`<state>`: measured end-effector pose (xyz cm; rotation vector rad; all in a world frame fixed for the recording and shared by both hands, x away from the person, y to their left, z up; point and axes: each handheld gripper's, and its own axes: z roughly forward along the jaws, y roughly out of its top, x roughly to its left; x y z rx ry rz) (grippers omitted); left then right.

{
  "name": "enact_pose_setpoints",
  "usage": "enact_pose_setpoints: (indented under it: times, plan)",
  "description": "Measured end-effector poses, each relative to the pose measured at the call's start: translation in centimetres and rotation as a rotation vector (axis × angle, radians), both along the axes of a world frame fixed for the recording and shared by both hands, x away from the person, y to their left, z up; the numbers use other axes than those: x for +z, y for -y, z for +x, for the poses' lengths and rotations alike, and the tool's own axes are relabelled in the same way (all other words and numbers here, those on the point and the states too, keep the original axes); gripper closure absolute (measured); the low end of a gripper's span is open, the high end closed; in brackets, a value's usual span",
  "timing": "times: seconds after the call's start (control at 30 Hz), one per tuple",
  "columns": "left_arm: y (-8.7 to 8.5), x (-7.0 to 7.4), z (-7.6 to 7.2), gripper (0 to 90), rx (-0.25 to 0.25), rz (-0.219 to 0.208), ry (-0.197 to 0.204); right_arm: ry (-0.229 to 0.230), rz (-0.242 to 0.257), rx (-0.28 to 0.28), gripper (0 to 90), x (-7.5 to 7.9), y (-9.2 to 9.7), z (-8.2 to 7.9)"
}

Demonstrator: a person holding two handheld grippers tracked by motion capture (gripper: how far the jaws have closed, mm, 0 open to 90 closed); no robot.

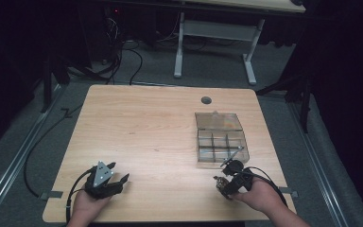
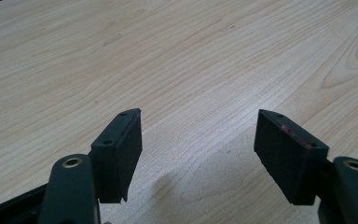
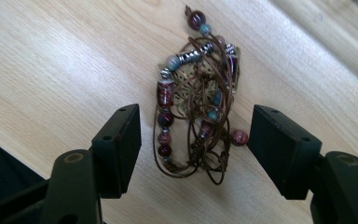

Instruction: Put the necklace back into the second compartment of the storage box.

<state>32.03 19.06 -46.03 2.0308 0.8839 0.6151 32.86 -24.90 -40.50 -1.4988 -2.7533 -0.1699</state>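
A tangled beaded necklace (image 3: 193,93) of brown cord with maroon, teal and silver beads lies on the wooden table (image 1: 142,132) near its front right edge. My right gripper (image 3: 195,109) is open around it, one jaw on each side, and the pads do not press on it. In the high view the right gripper (image 1: 223,174) sits just in front of a clear compartment box (image 1: 199,147), with the necklace (image 1: 222,185) at its tips. My left gripper (image 1: 118,171) rests near the front left edge, and in its own view the left gripper (image 2: 198,113) is open over bare wood.
The clear box's lid (image 1: 217,120) lies open toward the back. A round cable hole (image 1: 206,100) sits near the table's far edge. Beyond the table stand a white desk frame (image 1: 215,28) and floor cables (image 1: 118,61).
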Motion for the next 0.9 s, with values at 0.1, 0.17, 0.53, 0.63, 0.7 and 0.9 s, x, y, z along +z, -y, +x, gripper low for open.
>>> enact_pose_setpoints:
  times: [0.1, 0.17, 0.53, 0.63, 0.7, 0.9]
  plan:
    - [0.0, 0.0, 0.0, 32.6, -0.001, 0.002, 0.001, -0.004, 0.000, 0.024, 33.3, -0.7, 0.0, 0.1]
    - [0.0, 0.0, 0.0, 32.6, 0.000, 0.002, 0.001, 0.005, 0.000, 0.063, 33.6, -1.2, 0.1, 0.3]
    - [0.0, 0.0, 0.0, 32.6, 0.001, 0.001, 0.001, 0.043, -0.055, 0.103, 73.7, -0.9, -0.4, 0.2]
    - [0.0, 0.0, 0.0, 32.6, 0.000, 0.001, 0.001, 0.022, -0.059, 0.086, 74.5, -0.8, -0.5, 0.1]
    - [0.0, 0.0, 0.0, 32.6, 0.000, 0.001, 0.001, 0.034, -0.061, 0.112, 74.5, -0.7, -0.3, 0.2]
    - [0.0, 0.0, 0.0, 32.6, -0.001, 0.003, 0.001, 0.030, -0.041, 0.073, 74.7, 0.7, 0.1, 0.2]
